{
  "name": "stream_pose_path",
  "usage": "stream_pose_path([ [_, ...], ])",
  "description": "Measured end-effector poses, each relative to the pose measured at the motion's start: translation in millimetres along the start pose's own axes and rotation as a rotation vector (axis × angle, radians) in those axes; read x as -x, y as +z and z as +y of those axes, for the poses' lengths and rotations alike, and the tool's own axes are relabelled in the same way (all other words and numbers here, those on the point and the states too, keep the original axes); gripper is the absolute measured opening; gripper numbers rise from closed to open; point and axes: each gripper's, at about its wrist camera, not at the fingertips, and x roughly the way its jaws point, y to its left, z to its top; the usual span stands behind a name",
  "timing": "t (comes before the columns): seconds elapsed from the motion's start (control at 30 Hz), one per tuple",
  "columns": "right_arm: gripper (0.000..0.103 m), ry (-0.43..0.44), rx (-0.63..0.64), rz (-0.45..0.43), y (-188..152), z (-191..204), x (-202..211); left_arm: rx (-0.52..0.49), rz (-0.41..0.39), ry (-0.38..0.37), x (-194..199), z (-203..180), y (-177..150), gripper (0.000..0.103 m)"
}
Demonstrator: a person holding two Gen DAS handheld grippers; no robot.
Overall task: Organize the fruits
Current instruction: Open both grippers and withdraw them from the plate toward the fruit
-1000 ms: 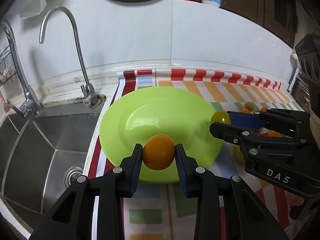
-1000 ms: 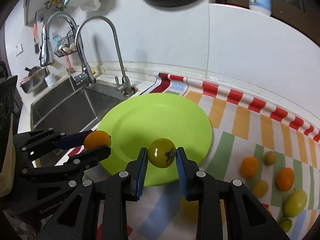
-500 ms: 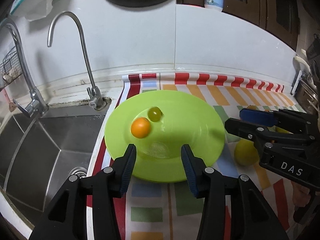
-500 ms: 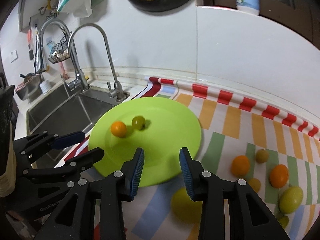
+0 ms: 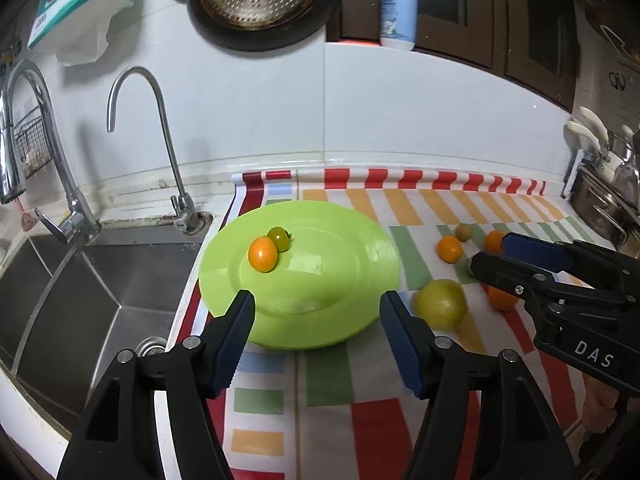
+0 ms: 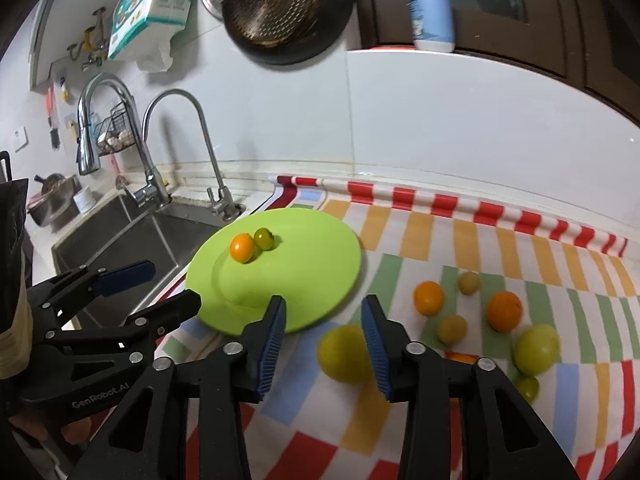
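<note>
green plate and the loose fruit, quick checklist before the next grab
1. Left gripper free: ok, jaws opening, nothing between them.
2. Right gripper free: ok, jaws opening, nothing clamped.
3. Placed fruit on the green plate: ok, the orange tomato and olive-green tomato sit side by side on its far left part.
4. Room on the plate: ok, most of it bare.
5. Nearest target: ok, a large yellow-green fruit lies on the striped cloth just off the plate, partly behind the right gripper's finger.
6. Fruit at rest: cannot tell, that fruit looks blurred.
</note>
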Motion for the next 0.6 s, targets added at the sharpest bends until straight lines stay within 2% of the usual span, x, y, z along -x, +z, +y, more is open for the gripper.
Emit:
stream_pose_path([
  [0.27,0.058,-0.076,-0.018,-0.038,-12,-14,39,-0.026,-0.045,-0.019,27,-20,1,0.072],
  [0.6,0.058,-0.158,-0.060,-0.072,-31,-35,77,-0.089,-0.098,-0.059,46,-51,0,0.082],
])
